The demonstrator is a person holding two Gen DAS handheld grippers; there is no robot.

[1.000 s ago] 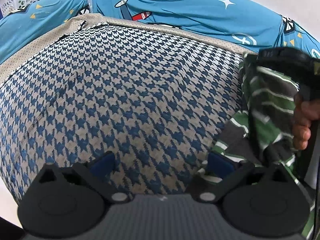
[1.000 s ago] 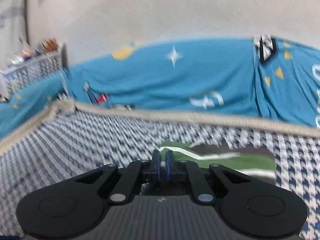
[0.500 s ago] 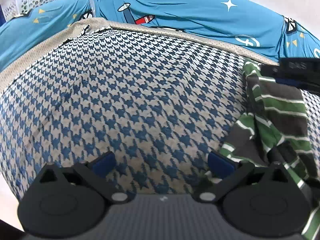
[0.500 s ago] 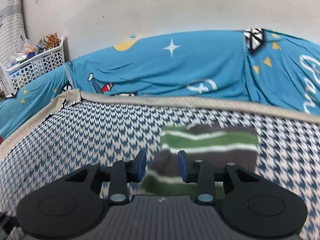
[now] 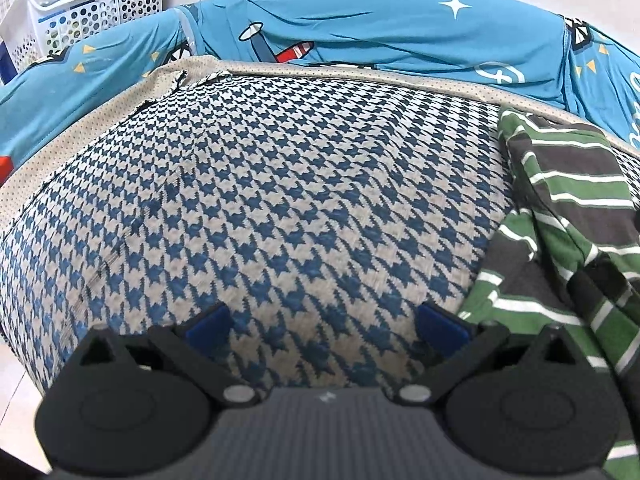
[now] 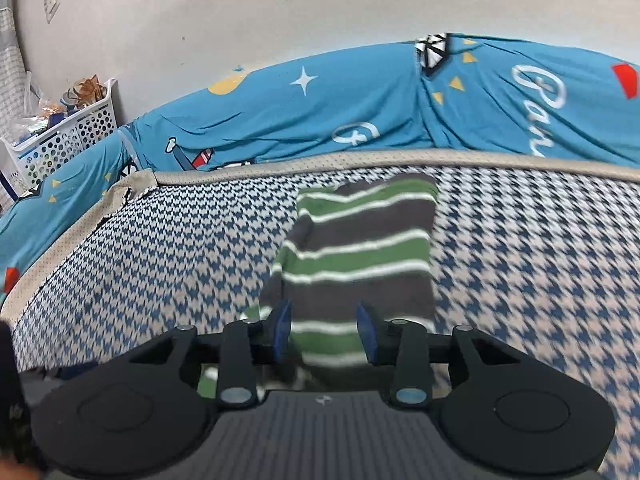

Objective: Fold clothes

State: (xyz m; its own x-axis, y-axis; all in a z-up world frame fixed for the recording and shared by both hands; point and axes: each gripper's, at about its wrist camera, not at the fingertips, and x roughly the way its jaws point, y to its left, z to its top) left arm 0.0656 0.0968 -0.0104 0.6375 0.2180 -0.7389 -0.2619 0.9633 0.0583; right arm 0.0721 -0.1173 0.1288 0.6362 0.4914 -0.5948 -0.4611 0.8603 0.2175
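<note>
The houndstooth bed cover (image 6: pixel 540 280) carries the striped garment (image 6: pixel 360 248) as a folded strip whose long axis runs away from you toward the blue cartoon sheet (image 6: pixel 360 112), its near end directly ahead of your right tool (image 6: pixel 325 330). That tool's jaws are opening, the cloth showing between and beyond the pads, apparently ungripped. Your left tool (image 5: pixel 324 322) stands wide open and empty over bare cover, the garment (image 5: pixel 568 216) just beside its right finger, so judge the right tool better aligned.
</note>
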